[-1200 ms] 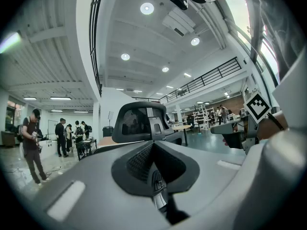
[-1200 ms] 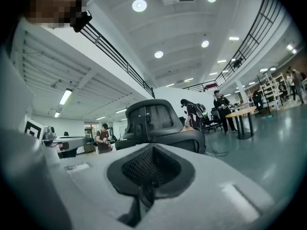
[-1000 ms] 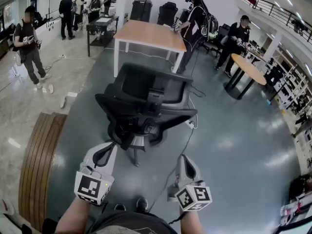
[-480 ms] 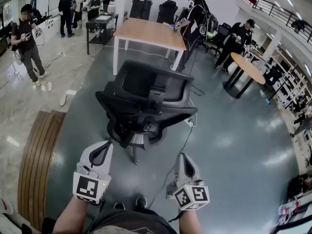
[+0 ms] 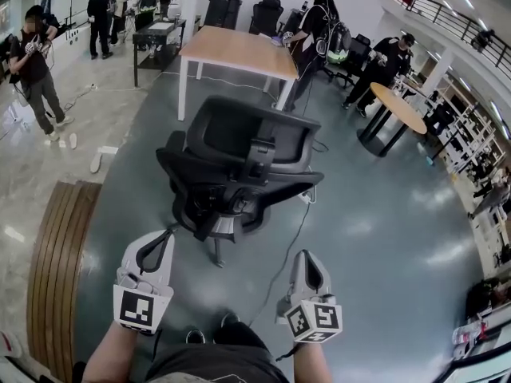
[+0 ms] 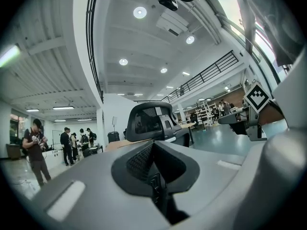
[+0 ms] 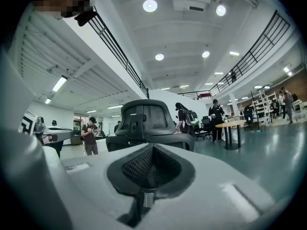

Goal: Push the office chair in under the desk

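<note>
Presently the left gripper (image 5: 164, 235) and right gripper (image 5: 305, 255) are hovering behind the black mesh office chair (image 5: 239, 154), jaws pressed together, empty; the wood-topped white-legged desk (image 5: 233, 51) is standing beyond.

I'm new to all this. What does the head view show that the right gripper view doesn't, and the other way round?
Only the head view: the floor from above, with a cable trailing across it, a slatted wooden surface at the left, and the wheeled base under the chair.

Only the right gripper view: the high ceiling with its round lights, and a close look at the right gripper, jaws together with nothing between them.

Both: the black office chair seen from behind, and the round table with a person beside it.
</note>
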